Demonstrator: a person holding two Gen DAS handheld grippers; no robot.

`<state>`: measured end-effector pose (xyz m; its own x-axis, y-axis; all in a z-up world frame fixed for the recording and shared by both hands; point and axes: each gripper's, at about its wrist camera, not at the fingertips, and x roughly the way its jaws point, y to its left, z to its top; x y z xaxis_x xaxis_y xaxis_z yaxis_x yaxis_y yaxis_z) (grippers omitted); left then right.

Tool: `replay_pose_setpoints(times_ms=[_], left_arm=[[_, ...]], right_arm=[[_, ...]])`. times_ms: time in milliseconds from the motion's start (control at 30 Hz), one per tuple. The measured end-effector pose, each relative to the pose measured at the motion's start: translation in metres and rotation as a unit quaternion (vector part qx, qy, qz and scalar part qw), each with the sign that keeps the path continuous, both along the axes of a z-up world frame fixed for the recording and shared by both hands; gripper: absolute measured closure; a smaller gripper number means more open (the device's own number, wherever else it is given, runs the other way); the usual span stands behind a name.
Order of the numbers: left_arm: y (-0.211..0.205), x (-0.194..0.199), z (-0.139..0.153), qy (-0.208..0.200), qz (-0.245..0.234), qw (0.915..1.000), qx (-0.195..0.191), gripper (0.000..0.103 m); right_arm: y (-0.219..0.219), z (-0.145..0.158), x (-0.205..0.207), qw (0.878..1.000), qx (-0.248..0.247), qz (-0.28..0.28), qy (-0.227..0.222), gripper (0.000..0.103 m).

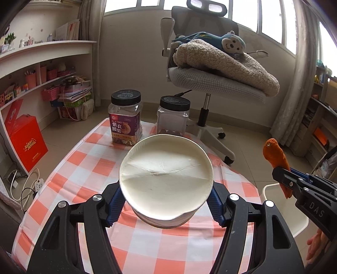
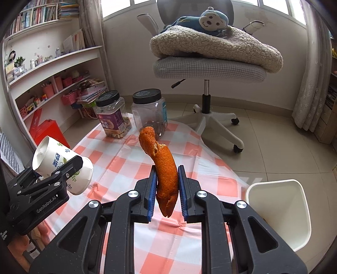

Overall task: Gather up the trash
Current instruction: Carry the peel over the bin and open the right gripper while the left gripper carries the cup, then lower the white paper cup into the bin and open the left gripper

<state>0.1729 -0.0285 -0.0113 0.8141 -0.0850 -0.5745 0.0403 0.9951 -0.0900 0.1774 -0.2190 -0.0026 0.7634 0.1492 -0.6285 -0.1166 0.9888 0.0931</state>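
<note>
Orange peel (image 2: 166,175) sits pinched between the blue pads of the right gripper (image 2: 167,185), whose jaws are drawn in tight on it; the curled strip sticks up and forward past the fingertips, its lower tip hanging below them, clear of the table. White paper cup (image 1: 166,179), printed with blue characters and green leaves, is clamped sideways in the left gripper (image 1: 166,202), jaws spread wide around its wall, its base facing that gripper's camera, also lifted off the table. "GenRobot.AI" reads on the left gripper's body, "DAS" on the right one's.

Under both lies a checked cloth (image 2: 118,160) in orange and white. A white bin (image 2: 280,210) stands just off the table's right edge, near the right gripper. Further along the cloth stand two black-lidded jars: a nut jar (image 1: 125,118) with a purple label reading "ZI YI YAO GUO", and a clear jar (image 1: 173,117) beside it. Beyond, an office chair (image 2: 208,69) carries a fleece blanket (image 2: 219,46) and a blue monkey toy (image 2: 208,20); shelves (image 2: 52,63) line the left wall.
</note>
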Motion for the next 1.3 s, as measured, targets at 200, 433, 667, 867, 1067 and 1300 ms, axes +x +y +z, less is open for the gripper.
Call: replay_pose_setpoints(times_ms=[200, 433, 667, 867, 1067, 1300], left_arm=[[-0.025, -0.002, 0.0, 0.0, -0.02, 0.9998, 0.006, 0.037], [-0.06, -0.003, 0.002, 0.005, -0.05, 0.9987, 0.004, 0.037], [-0.108, -0.005, 0.008, 0.001, -0.09, 0.9959, 0.013, 0.037], [-0.159, -0.004, 0.014, 0.0, -0.13, 0.9914, 0.013, 0.037], [-0.219, -0.005, 0.013, 0.009, -0.179, 0.9836, 0.019, 0.036], [-0.282, 0.001, 0.012, 0.021, -0.225, 0.974, 0.019, 0.032]], right_arm=[[-0.037, 0.001, -0.006, 0.999, 0.007, -0.038, 0.001, 0.084], [-0.089, -0.001, -0.011, 0.995, 0.012, -0.097, 0.011, 0.084], [-0.161, -0.003, -0.021, 0.981, 0.041, -0.188, 0.028, 0.055], [-0.22, 0.004, -0.043, 0.959, 0.059, -0.277, 0.016, 0.019], [-0.265, 0.005, -0.064, 0.939, 0.074, -0.335, 0.016, 0.008], [-0.303, 0.01, -0.084, 0.917, 0.076, -0.391, 0.006, 0.007]])
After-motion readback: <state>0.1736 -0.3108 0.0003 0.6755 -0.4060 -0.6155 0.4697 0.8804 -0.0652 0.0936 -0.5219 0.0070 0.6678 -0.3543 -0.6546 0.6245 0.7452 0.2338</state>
